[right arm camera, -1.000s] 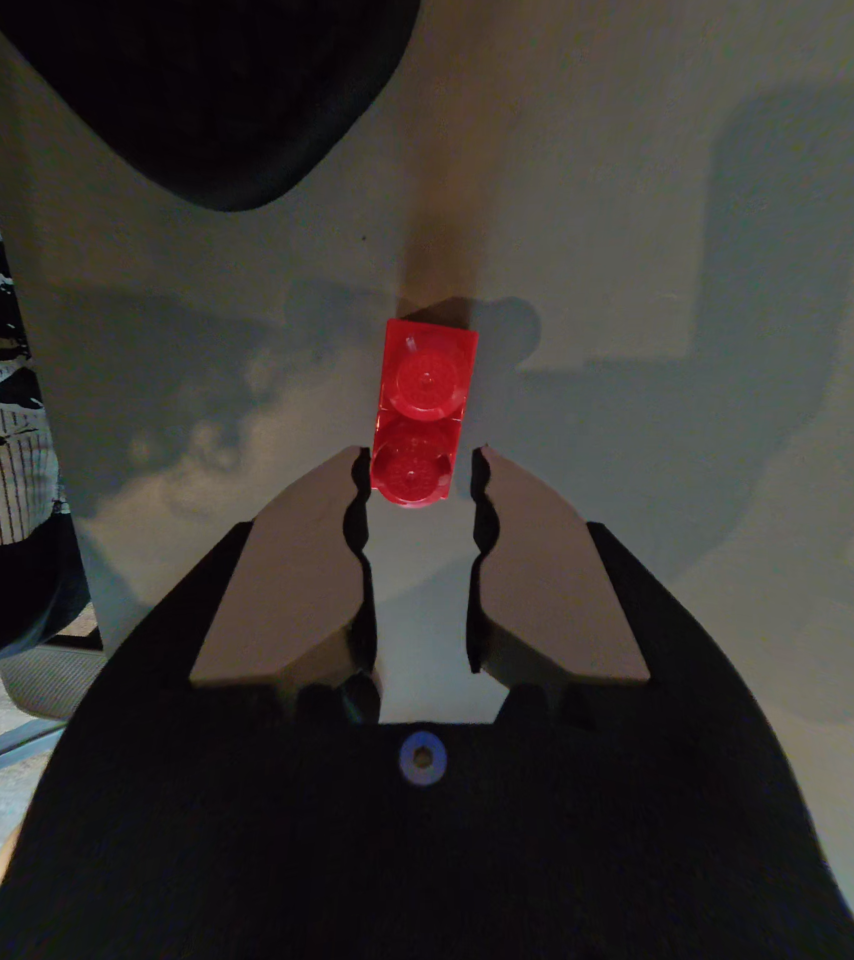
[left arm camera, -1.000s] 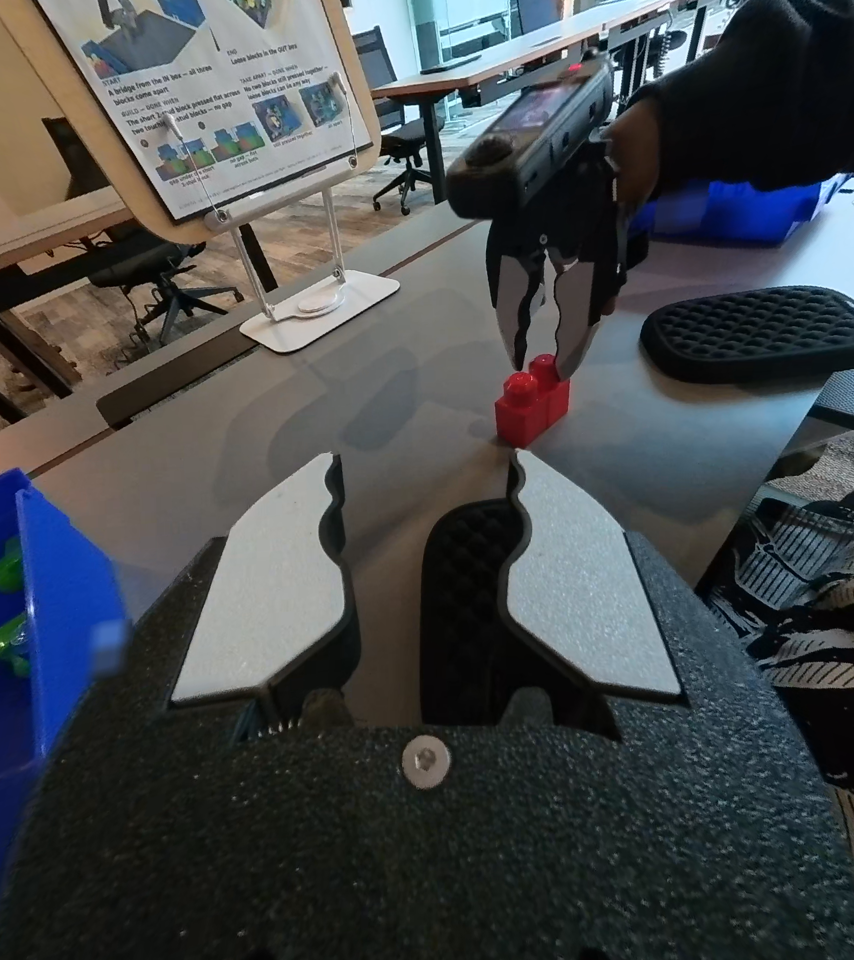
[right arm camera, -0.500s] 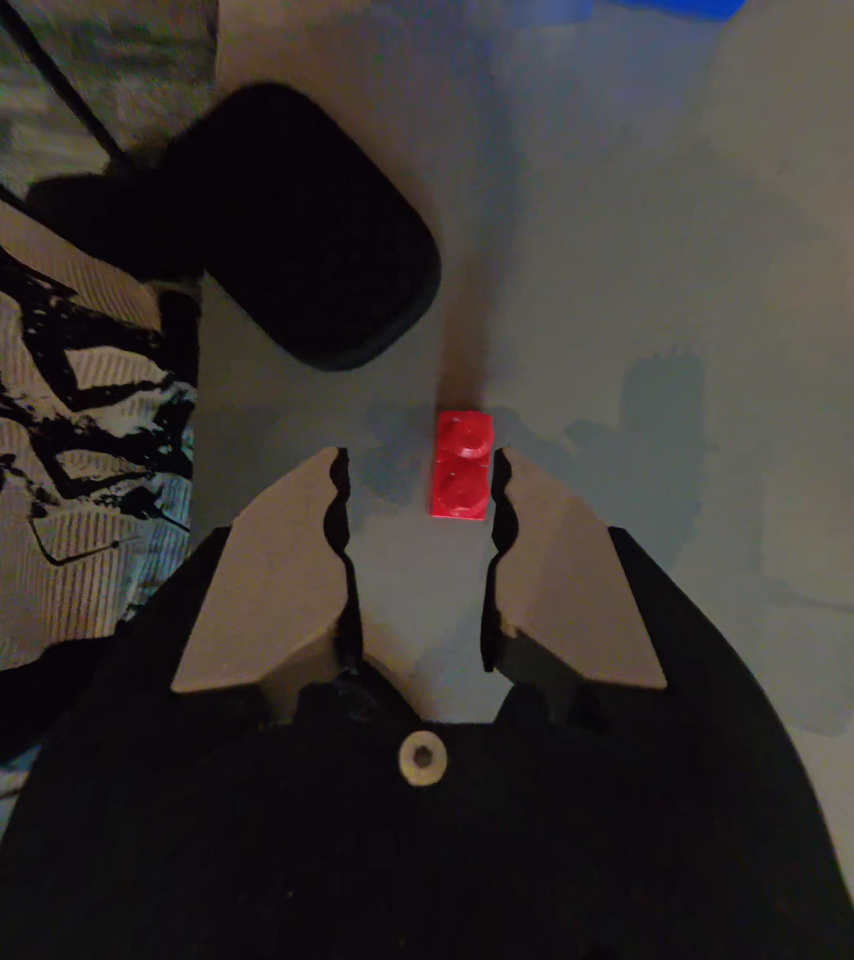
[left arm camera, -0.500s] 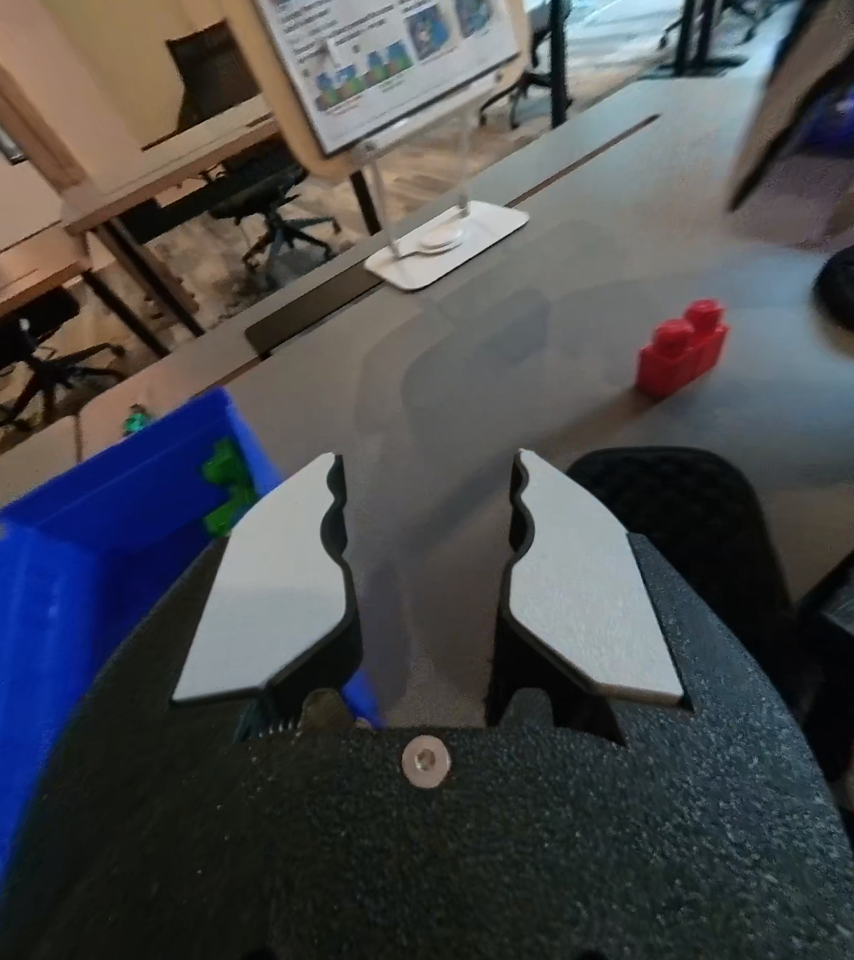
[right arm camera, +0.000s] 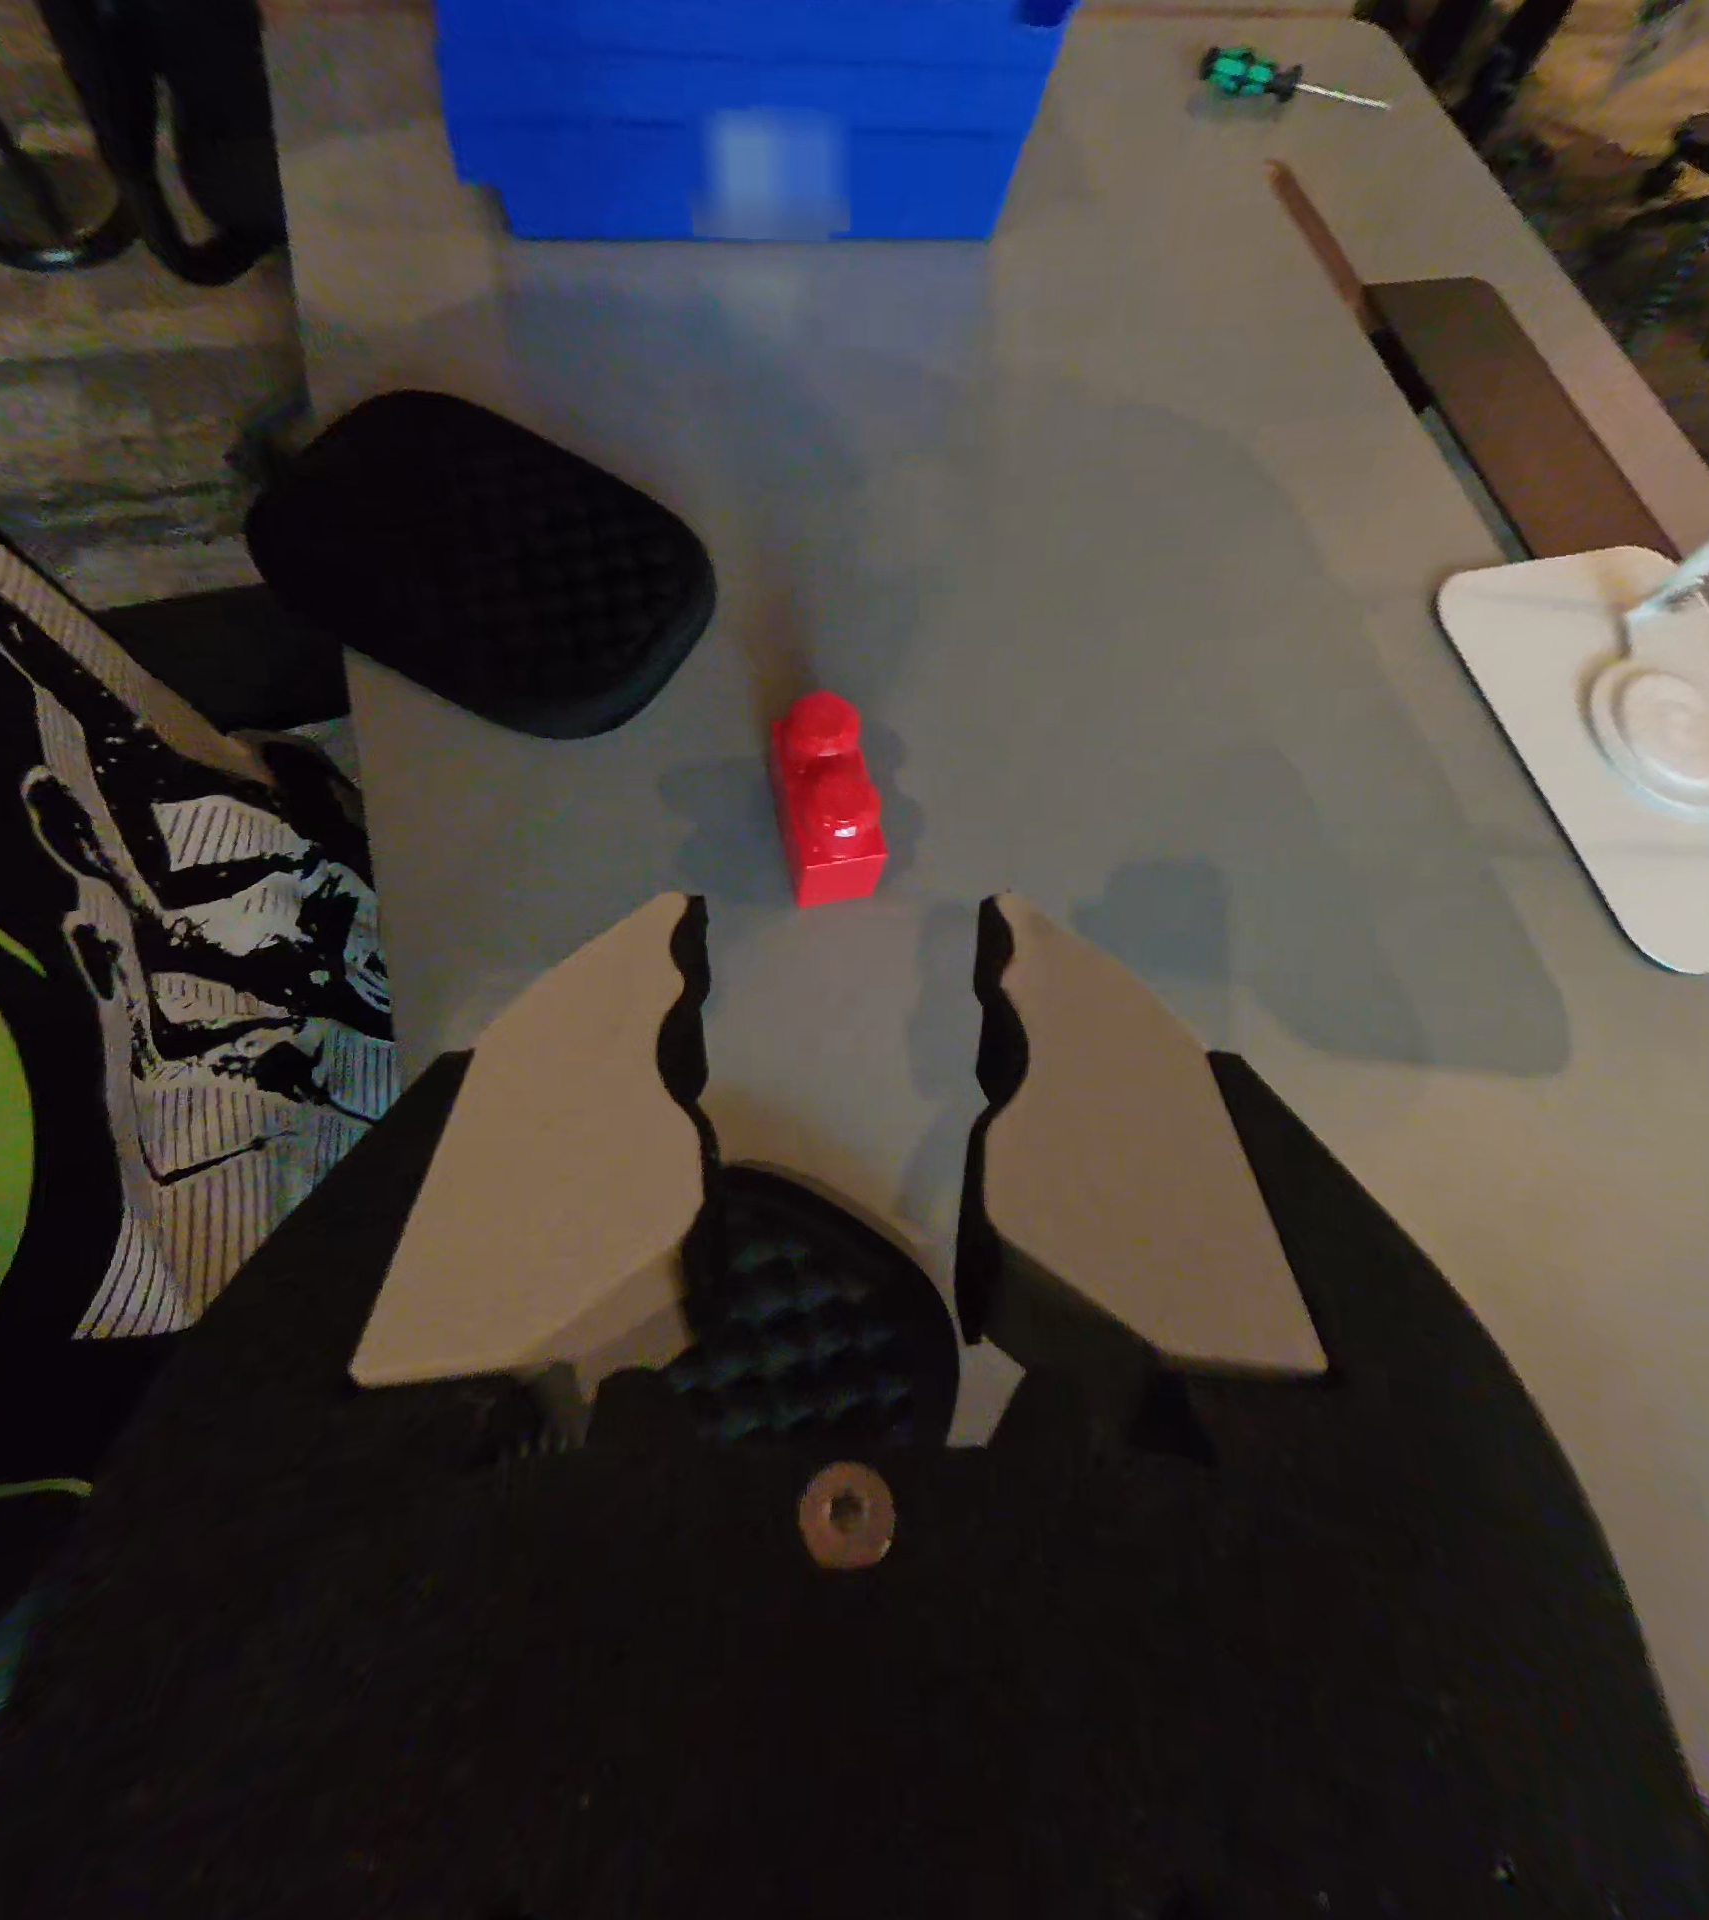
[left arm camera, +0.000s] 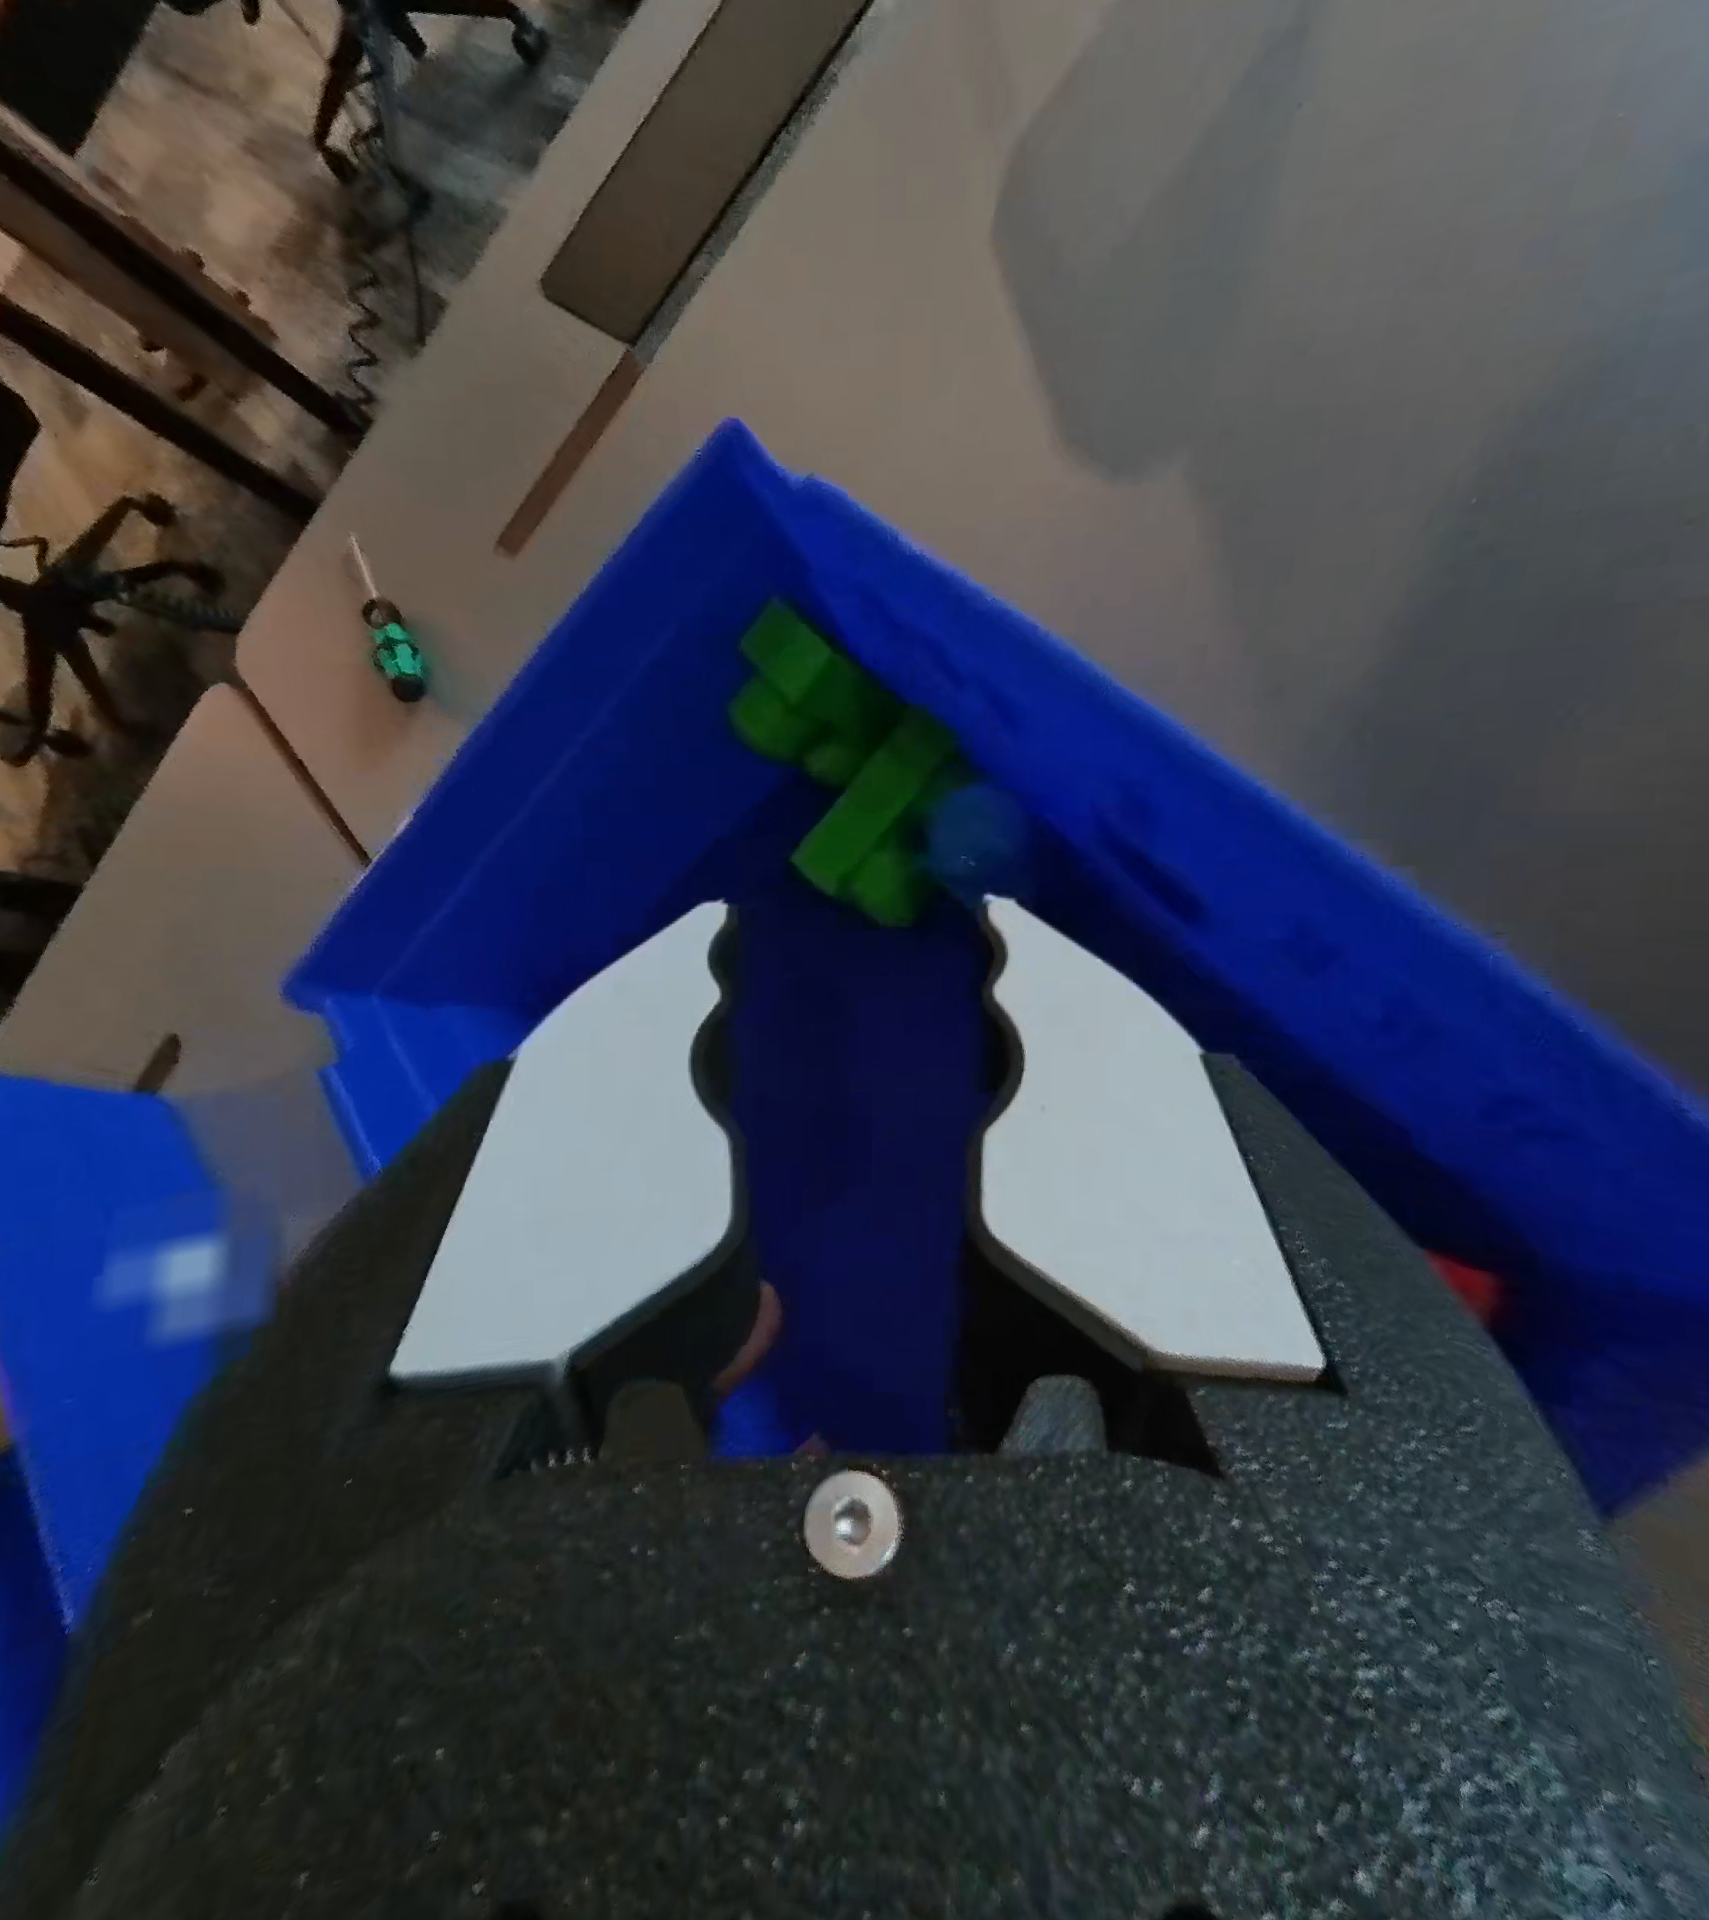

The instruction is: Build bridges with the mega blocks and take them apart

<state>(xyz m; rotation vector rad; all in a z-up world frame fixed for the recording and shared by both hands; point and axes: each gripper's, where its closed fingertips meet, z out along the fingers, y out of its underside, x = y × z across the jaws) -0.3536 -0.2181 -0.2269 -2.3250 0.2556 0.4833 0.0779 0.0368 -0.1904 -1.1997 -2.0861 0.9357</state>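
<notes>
- The left gripper (left arm camera: 855,914) is hanging over a blue bin (left arm camera: 1245,935) in the middle of its frame, its fingers spread and pinching nothing; it is probably reaching in for the next piece of a bridge.
- Green blocks (left arm camera: 845,769) are lying jumbled in the bin's far corner, just above the fingertips, with a rounded blue piece (left arm camera: 975,836) touching them on the right; a scrap of red is showing at the bin's lower right, too hidden to identify.
- The right gripper (right arm camera: 839,909) is hovering above the desk (right arm camera: 1089,520), also spread and empty, with a red block (right arm camera: 829,805) standing studs-up just beyond its tips, apart from both fingers; judging by that, it is serving as a first support.
- A black textured pad (right arm camera: 486,561) is lying to the upper left of the red block, near but not touching it, and a white stand base (right arm camera: 1608,758) is sitting at the right edge.
- Another blue bin (right arm camera: 746,114) is standing at the top of that frame, with a green-handled screwdriver (right arm camera: 1255,75) at upper right, well apart.
- The bin's tall walls are crowding the green blocks, likely hampering a clean grasp.
</notes>
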